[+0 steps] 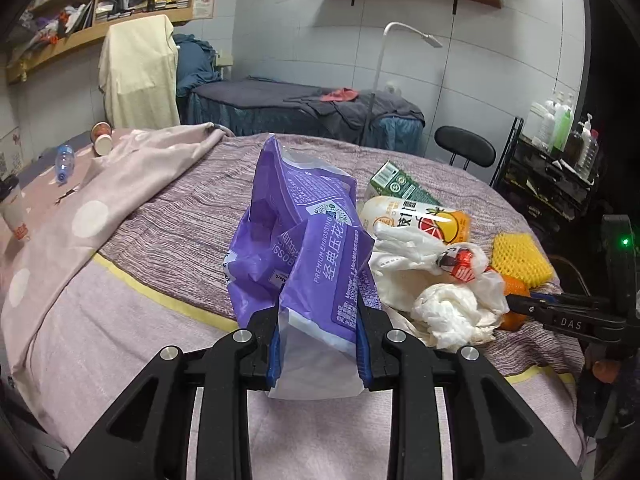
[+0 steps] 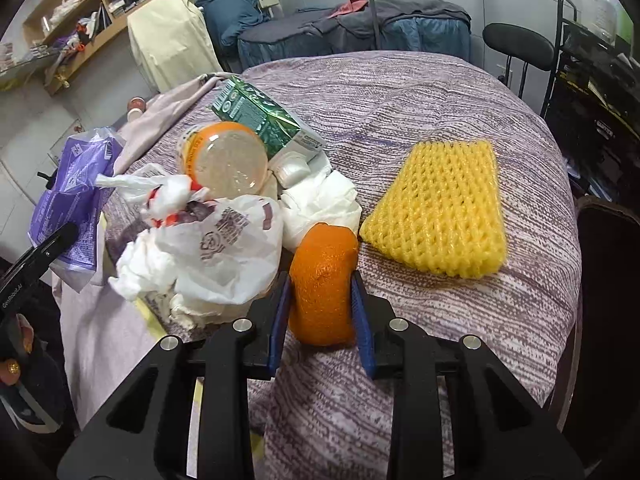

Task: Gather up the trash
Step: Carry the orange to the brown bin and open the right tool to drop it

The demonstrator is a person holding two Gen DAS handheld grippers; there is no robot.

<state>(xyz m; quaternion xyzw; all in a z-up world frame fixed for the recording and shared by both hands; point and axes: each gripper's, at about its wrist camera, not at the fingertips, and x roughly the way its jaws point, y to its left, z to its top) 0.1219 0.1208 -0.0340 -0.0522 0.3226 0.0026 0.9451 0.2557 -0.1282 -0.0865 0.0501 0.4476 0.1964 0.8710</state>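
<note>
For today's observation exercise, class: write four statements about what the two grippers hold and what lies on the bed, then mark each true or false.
1. The left gripper is clamped on a purple plastic bag. True.
2. The right gripper grips the yellow foam net. False: it grips an orange peel; the net lies apart on the bedspread.
3. A green carton lies behind the juice bottle. True.
4. The juice bottle stands upright. False: it lies on its side.

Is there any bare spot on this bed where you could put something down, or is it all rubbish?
Bare striped blanket lies beyond the yellow foam net, toward the black chair. Crowded: bags, tissues, bottle and carton pile up between the purple bag and the orange peel.
</note>
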